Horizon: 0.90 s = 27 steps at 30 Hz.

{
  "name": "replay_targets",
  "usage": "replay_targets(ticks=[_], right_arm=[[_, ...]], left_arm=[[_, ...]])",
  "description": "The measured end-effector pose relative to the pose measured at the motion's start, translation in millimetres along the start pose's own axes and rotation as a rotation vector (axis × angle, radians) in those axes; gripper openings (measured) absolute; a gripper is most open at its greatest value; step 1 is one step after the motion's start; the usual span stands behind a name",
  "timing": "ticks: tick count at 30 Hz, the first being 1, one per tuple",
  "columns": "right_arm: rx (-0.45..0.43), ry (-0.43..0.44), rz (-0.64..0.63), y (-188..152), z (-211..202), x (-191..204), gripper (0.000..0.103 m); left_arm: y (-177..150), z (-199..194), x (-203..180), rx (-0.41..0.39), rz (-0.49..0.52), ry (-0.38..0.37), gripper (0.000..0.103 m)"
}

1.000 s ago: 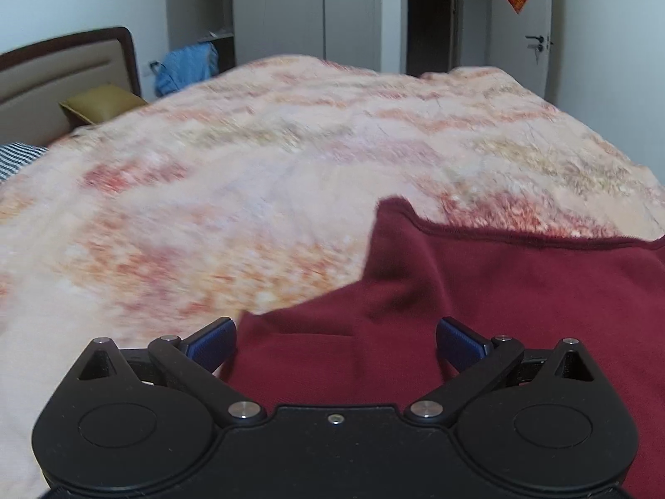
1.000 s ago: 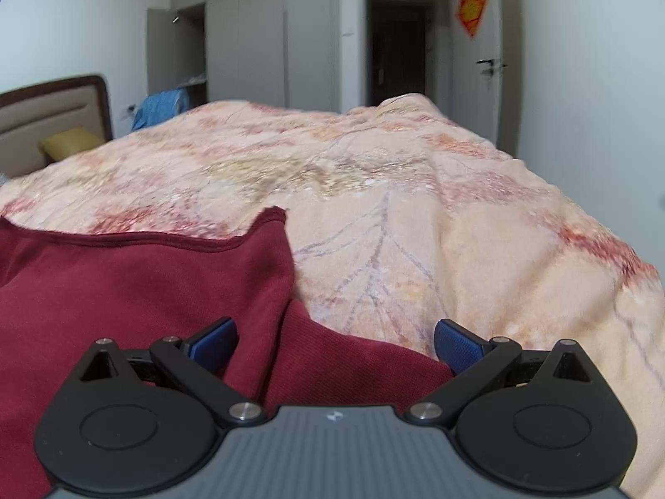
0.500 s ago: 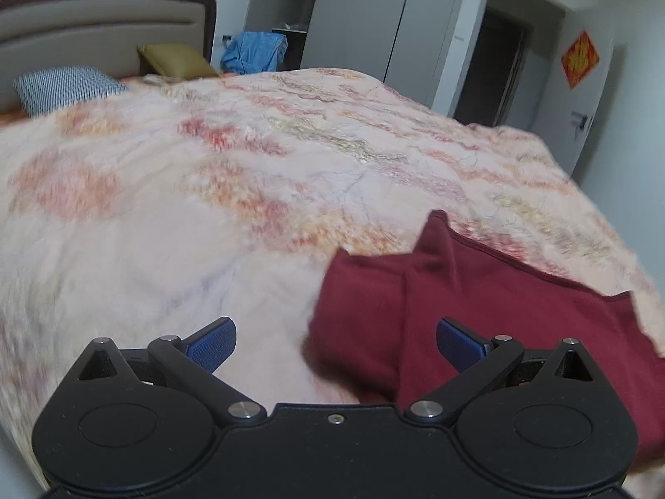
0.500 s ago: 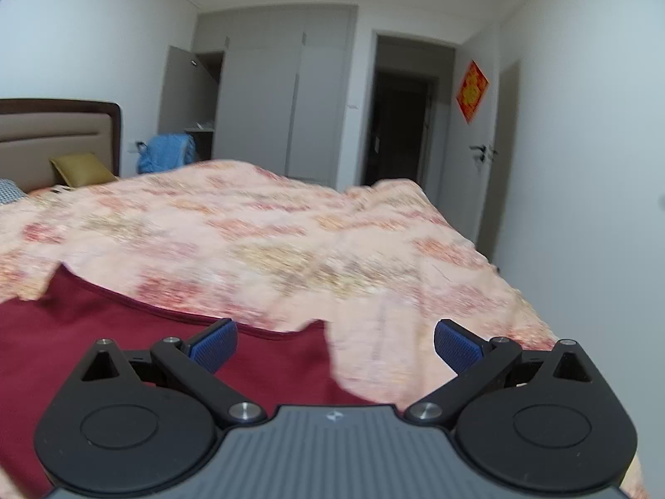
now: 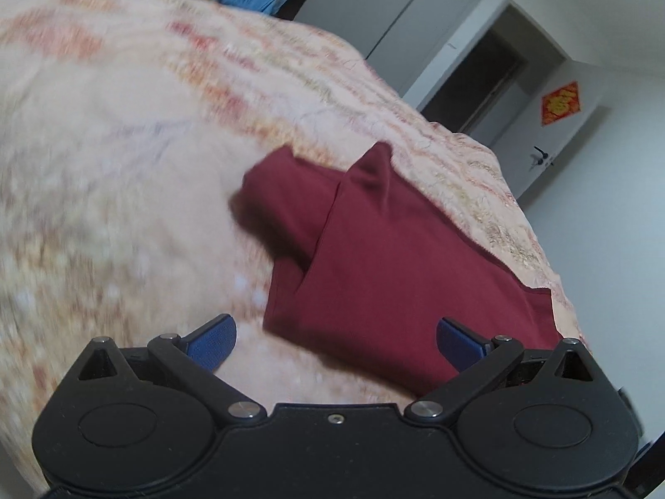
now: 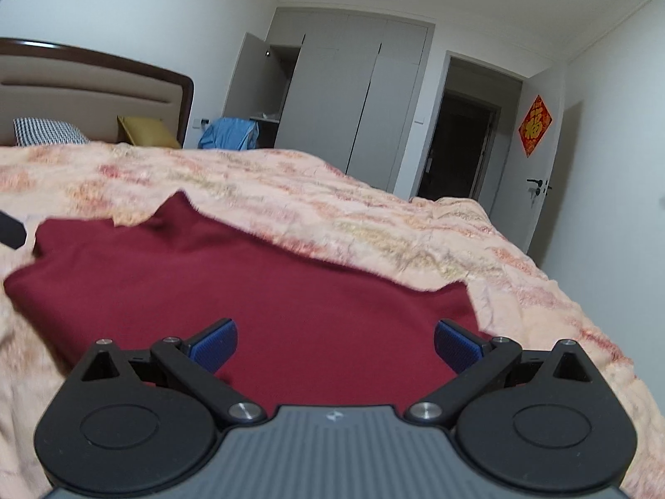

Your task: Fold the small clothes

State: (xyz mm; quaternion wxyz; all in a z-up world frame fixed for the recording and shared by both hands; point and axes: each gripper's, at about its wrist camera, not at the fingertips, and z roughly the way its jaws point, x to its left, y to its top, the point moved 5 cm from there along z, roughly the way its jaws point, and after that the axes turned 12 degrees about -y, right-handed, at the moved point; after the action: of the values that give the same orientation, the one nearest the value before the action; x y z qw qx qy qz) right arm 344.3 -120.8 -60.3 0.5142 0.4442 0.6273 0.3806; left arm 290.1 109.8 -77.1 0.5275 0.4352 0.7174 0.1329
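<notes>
Left wrist view: your left claw (image 5: pixel 334 339) has its blue pads spread apart with nothing between them, and it now sits higher and tilted compared with a second ago, when it was low over the cloth. Just beyond it the maroon garment (image 5: pixel 386 258) lies on the floral bedspread (image 5: pixel 124 158), a folded layer lapped over a side flap. In the right wrist view your right claw (image 6: pixel 334 341) is likewise apart and empty, lifted from where it hovered at the garment's (image 6: pixel 257 287) edge. That reads as one fold released; the next likely needs a fresh grip. Further off are the headboard (image 6: pixel 95 83) and wardrobe (image 6: pixel 353 95).
</notes>
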Motion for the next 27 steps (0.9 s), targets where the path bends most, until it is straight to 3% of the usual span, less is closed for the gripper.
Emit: replay_targets(ticks=[4, 8, 16, 23, 27], right_arm=[[0.039, 0.002, -0.024, -22, 10, 9, 0.103], [0.057, 0.028, 0.053, -36, 15, 7, 0.103], [0.030, 0.030, 0.076, -39, 12, 3, 0.103], [0.013, 0.028, 0.080, -40, 11, 2, 0.103], [0.012, 0.025, 0.077, -40, 10, 3, 0.103]], left_arm=[[-7, 0, -3, -0.020, 0.027, 0.003, 0.102], [-12, 0, -6, -0.045, -0.007, -0.008, 0.102], [-27, 15, -23, -0.002, -0.088, -0.171, 0.102], [-16, 38, -14, -0.067, -0.172, -0.156, 0.102], [3, 56, -8, -0.119, -0.157, -0.137, 0.102]])
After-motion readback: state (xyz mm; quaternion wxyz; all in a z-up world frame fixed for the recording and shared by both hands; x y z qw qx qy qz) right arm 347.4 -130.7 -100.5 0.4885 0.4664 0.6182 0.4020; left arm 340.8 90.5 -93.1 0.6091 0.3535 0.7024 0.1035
